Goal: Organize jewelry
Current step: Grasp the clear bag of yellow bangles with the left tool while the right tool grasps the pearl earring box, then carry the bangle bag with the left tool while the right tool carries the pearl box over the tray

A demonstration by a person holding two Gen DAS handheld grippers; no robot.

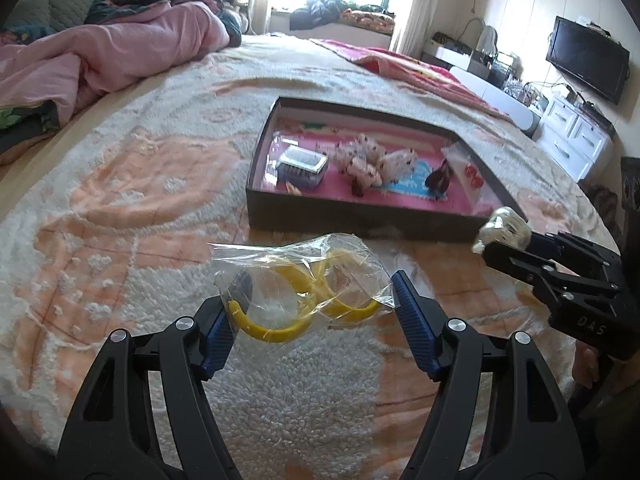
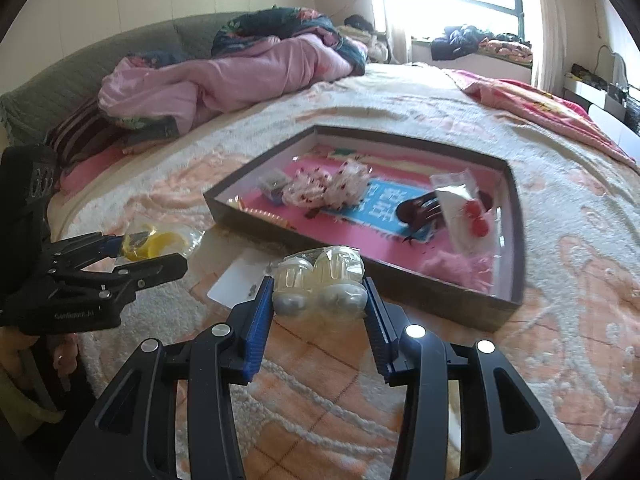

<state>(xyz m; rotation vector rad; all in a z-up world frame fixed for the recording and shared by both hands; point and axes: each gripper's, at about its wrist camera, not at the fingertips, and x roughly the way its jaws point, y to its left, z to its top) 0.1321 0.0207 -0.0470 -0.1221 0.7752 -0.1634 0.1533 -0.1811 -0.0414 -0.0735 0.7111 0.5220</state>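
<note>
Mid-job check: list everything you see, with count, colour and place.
yellow hoops bag: one, clear, in left gripper
pearl pieces bag: one, clear, in right gripper
box: one, dark, pink lining, on bed
white card: one, on blanket before box
red studs packet: one, in box
dark clip: one, in box
blanket: one, cream-orange, covers bed
pink quilt: one, bed head
left gripper: black, blue pads
right gripper: black, blue pads

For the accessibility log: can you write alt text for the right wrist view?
The right gripper is shut on a clear bag of pale round earrings above a fuzzy peach-and-white blanket. Just beyond lies a shallow dark box with a pink lining, holding other bagged trinkets. At left, the left gripper holds a bag of yellow hoops.
</note>
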